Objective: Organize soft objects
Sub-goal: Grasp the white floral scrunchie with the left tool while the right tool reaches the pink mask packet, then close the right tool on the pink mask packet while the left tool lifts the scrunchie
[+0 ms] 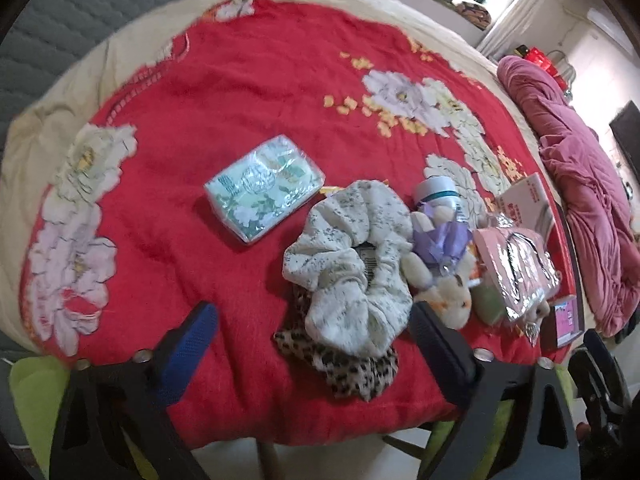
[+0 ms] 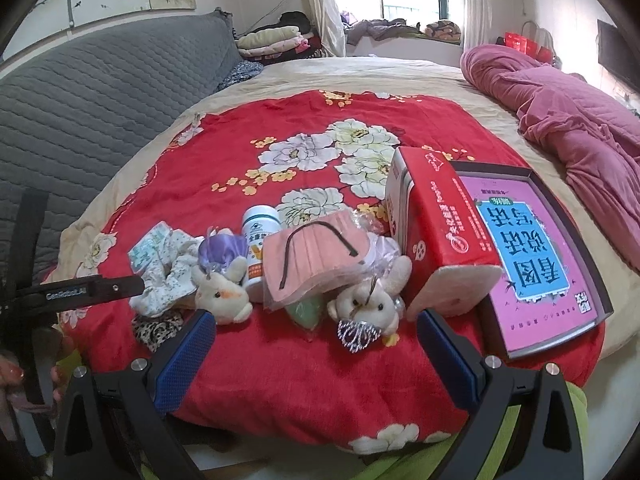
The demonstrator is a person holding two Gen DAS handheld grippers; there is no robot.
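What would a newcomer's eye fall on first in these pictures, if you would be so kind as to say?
The bright red floral blanket covering the bed dominates both views. Near its front edge lies a heap of small things: a cream speckled fabric scrunchie on a leopard-print scrunchie, with two cream plush bunnies beside it. To the right lies a pink and blue picture book, and both open tongs frame the pile.

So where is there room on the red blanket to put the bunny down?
The red blanket is bare beyond the tissue pack, and on its left, toward the printed flowers. It is crowded on the right, where the white scrunchie, bunny, bottle and pink masks sit packed together.
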